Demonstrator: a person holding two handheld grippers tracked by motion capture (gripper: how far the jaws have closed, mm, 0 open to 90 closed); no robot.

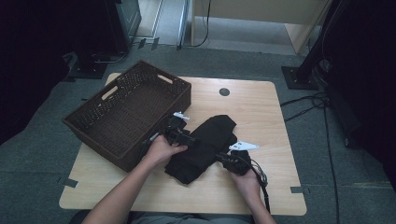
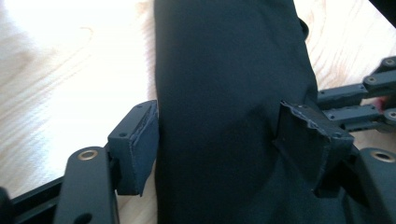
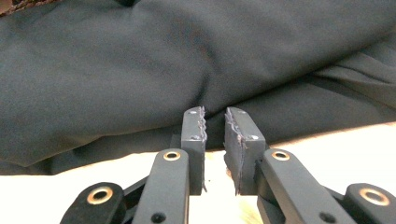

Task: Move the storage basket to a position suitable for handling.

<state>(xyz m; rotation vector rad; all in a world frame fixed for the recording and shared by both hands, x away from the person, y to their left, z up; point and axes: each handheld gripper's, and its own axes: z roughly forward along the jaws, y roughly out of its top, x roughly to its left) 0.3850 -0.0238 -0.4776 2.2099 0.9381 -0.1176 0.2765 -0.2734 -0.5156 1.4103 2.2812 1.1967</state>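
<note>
A folded black cloth (image 1: 208,144) lies in the middle of the wooden table (image 1: 261,112). My left gripper (image 1: 188,138) is at the cloth's left side, held in a hand. In the left gripper view its jaws (image 2: 224,140) stand wide on either side of the cloth (image 2: 224,70), the left pad (image 2: 142,144) at the fabric's edge. My right gripper (image 1: 224,157) sits low at the cloth's right edge. Its jaws (image 3: 215,116) are nearly together with a narrow bare gap, and the cloth (image 3: 140,70) lies just past the tips.
A dark wicker basket (image 1: 81,122) stands on the left part of the table, close behind my left hand. A round dark hole (image 1: 224,92) marks the table's far side. Cables (image 1: 308,100) run over the floor at the right. The right gripper's linkage (image 2: 359,100) lies across the cloth.
</note>
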